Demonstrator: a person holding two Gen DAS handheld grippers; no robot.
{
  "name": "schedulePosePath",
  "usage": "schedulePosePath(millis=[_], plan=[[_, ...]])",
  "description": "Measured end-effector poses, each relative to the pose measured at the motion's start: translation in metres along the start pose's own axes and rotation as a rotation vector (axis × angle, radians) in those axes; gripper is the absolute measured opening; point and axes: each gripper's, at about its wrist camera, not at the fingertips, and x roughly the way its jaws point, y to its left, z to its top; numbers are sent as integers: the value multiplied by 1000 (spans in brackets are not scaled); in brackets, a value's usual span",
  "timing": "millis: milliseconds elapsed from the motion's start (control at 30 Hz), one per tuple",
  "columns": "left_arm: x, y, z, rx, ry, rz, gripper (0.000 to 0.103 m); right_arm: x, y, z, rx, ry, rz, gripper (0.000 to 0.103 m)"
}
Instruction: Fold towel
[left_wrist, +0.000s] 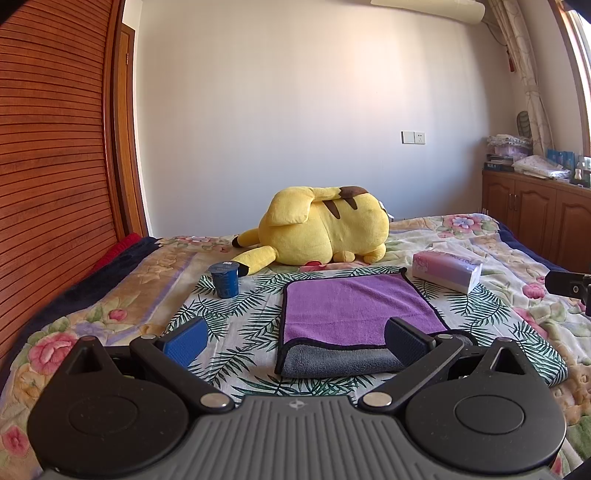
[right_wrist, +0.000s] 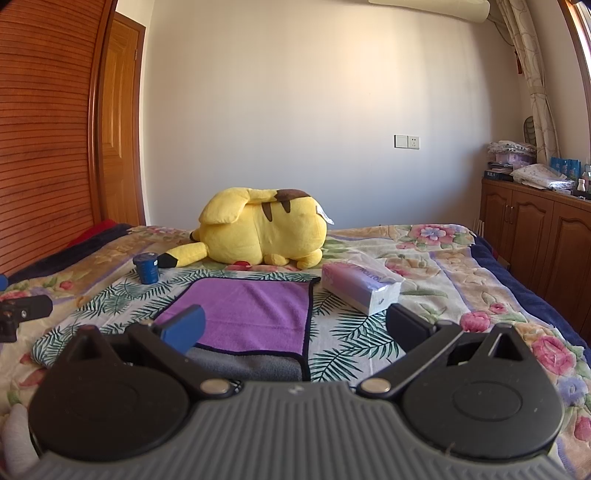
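Sunlit bedroom, floral bedspread (left_wrist: 110, 295): the purple towel (left_wrist: 354, 306), already folded once with its grey underside showing at the near edge, lies on a leaf-print cloth (left_wrist: 240, 321). Left gripper (left_wrist: 295, 341) and right gripper (right_wrist: 295, 326) both hover low before it, jaws spread wide, holding nothing.

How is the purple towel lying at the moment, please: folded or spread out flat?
Partly folded. The purple towel lies on the leaf-print cloth with its near edge turned over, showing a grey underside band along the front.
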Motion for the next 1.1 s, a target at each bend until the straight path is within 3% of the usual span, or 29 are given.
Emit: schedulePosePath(millis=[1100], plan=[[4, -2, -4, 16, 11, 2, 87, 1, 1, -4, -1, 5, 4, 103]])
